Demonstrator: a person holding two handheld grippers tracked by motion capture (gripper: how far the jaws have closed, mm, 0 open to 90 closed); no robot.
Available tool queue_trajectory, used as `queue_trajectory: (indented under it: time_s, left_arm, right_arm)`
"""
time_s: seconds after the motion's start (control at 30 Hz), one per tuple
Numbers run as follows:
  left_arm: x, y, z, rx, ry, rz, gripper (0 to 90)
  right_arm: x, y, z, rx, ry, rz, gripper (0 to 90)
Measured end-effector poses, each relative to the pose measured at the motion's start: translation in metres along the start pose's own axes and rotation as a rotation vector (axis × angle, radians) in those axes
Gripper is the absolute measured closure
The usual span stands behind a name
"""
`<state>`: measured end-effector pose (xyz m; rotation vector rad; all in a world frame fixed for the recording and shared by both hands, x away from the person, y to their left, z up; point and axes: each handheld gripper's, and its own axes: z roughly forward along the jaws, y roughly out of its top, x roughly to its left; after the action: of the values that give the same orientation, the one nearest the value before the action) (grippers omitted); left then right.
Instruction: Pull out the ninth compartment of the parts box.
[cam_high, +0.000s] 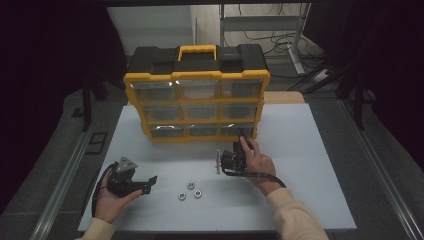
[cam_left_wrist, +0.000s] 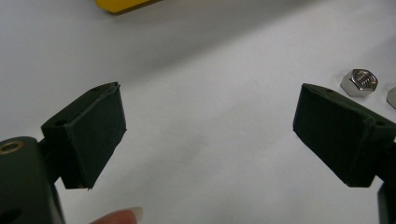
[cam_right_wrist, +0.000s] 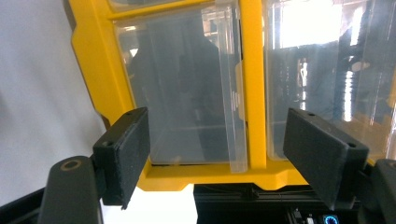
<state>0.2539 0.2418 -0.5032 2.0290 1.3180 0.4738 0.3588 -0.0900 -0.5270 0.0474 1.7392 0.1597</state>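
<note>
Organizer: a yellow and black plastic drawer cabinet (cam_high: 197, 102) stood upright near the far edge of the white tabletop (cam_high: 300, 150), nine clear drawers in three rows, a yellow handle on its black top.
Drawer faces: smooth, glossy, see-through plastic with squared corners; the bottom right drawer (cam_high: 237, 130) sat closed in its yellow frame.
Right gripper: the right gripper (cam_high: 243, 141) pointed at that bottom right drawer, just in front of its face; whether it touched cannot be told.
Right jaws: released, standing wide, nothing between the matte black pads; in the right gripper view the pads flanked a clear drawer front (cam_right_wrist: 187, 88) and a yellow frame rib.
Left gripper: the left gripper (cam_high: 148, 183) rested low near the tabletop's near left corner, held in an upturned hand.
Left jaws: released and wide apart, with only bare white surface between the blocky, dull black pads.
Nuts: three small hexagonal steel nuts (cam_high: 191, 190), shiny and threaded, lay loose near the near edge, between the two grippers, apart from each.
Open room: broad bare surface lay along the right edge and between cabinet and nuts.
</note>
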Motion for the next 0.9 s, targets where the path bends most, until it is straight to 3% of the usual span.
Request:
queue_trajectory:
  time_s: [0.17, 0.2, 0.23, 0.3, 0.37, 0.4, 0.5, 0.63, 0.73, 0.9]
  left_arm:
    - [0.0, 0.0, 0.0, -0.001, 0.0, 0.0, 10.1]
    - [0.0, 0.0, 0.0, -0.001, 0.0, 0.0, 10.1]
    - [0.0, 0.0, 0.0, 0.0, -0.001, 0.001, 10.1]
    - [0.001, 0.0, 0.0, 0.0, 0.0, 0.0, 10.1]
    - [0.0, 0.0, 0.0, 0.001, -0.001, 0.0, 10.1]
    - [0.0, 0.0, 0.0, 0.001, -0.001, 0.0, 10.1]
    - [0.001, 0.0, 0.0, 0.003, 0.0, 0.001, 10.1]
    - [0.001, 0.0, 0.0, 0.002, 0.001, 0.0, 10.1]
    - [0.001, 0.0, 0.0, 0.002, 0.001, 0.0, 10.1]
    - [0.001, -0.001, 0.0, 0.002, 0.001, 0.0, 10.0]
  right_arm:
    - [0.0, 0.0, 0.004, 0.002, 0.001, -0.005, 25.5]
    - [-0.001, 0.001, 0.002, 0.027, 0.013, -0.014, 25.7]
    - [0.0, 0.0, 0.005, 0.005, 0.006, -0.006, 25.9]
    - [-0.002, 0.0, 0.004, 0.033, 0.013, -0.017, 26.2]
    - [-0.002, 0.0, 0.008, 0.008, 0.005, -0.005, 26.6]
    - [-0.003, 0.0, 0.007, 0.032, 0.006, -0.009, 26.8]
    - [-0.003, -0.001, 0.01, 0.016, 0.012, -0.006, 27.4]
    - [-0.003, -0.001, 0.01, 0.037, 0.008, -0.012, 28.2]
    - [-0.001, -0.002, 0.014, 0.01, 0.011, -0.003, 29.7]
    - [-0.002, 0.0, 0.014, 0.039, 0.025, -0.027, 32.3]
